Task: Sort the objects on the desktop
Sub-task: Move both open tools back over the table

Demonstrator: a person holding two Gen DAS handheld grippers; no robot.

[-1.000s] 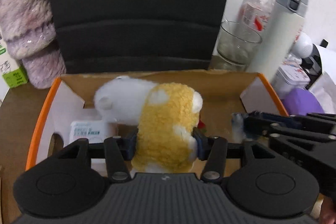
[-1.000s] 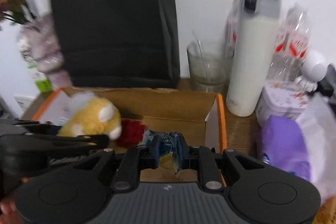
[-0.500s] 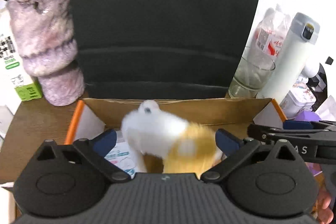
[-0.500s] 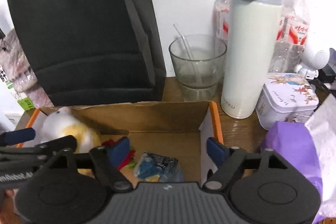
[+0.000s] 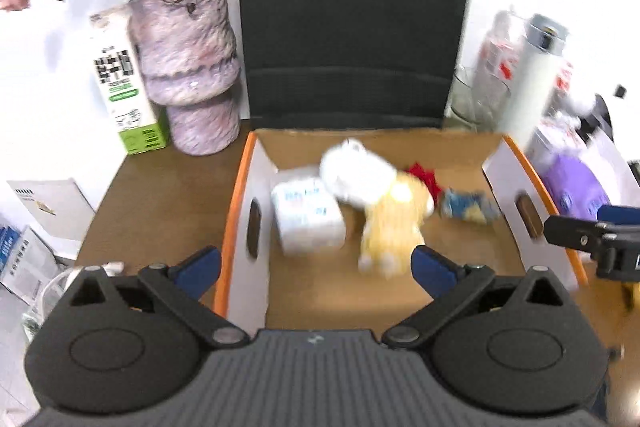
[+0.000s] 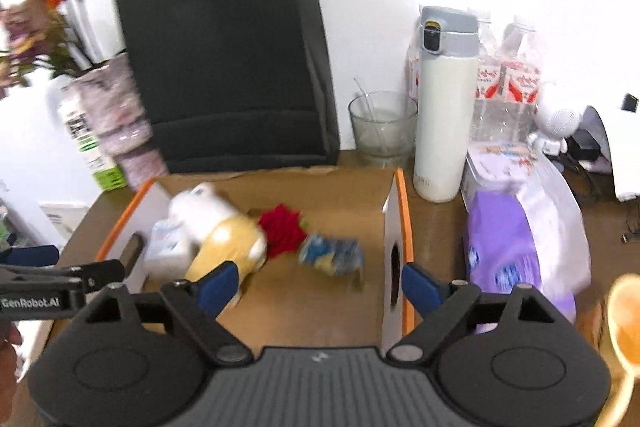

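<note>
An open cardboard box (image 5: pixel 244 183) with orange edges sits on the brown desk; it also shows in the right wrist view (image 6: pixel 402 211). Inside lie a white and yellow plush toy (image 5: pixel 380 199) (image 6: pixel 216 227), a white tissue pack (image 5: pixel 308 215) (image 6: pixel 166 253), a red flower (image 5: pixel 424 177) (image 6: pixel 282 229) and a blue crumpled wrapper (image 5: pixel 468 205) (image 6: pixel 332 255). My left gripper (image 5: pixel 316 267) is open and empty above the box's near side. My right gripper (image 6: pixel 320 281) is open and empty above the box's near right.
A black paper bag (image 5: pixel 352 19), a furry vase with flowers (image 5: pixel 188 67) and a milk carton (image 5: pixel 124 87) stand behind the box. A glass (image 6: pixel 380 127), a white thermos (image 6: pixel 444 103), water bottles (image 6: pixel 508 75), a tin (image 6: pixel 500 159) and a purple pack (image 6: pixel 512 247) stand at right.
My left gripper let go of the plush toy and my right gripper let go of the blue wrapper; both lie in the box. Both grippers opened and pulled up and back.
</note>
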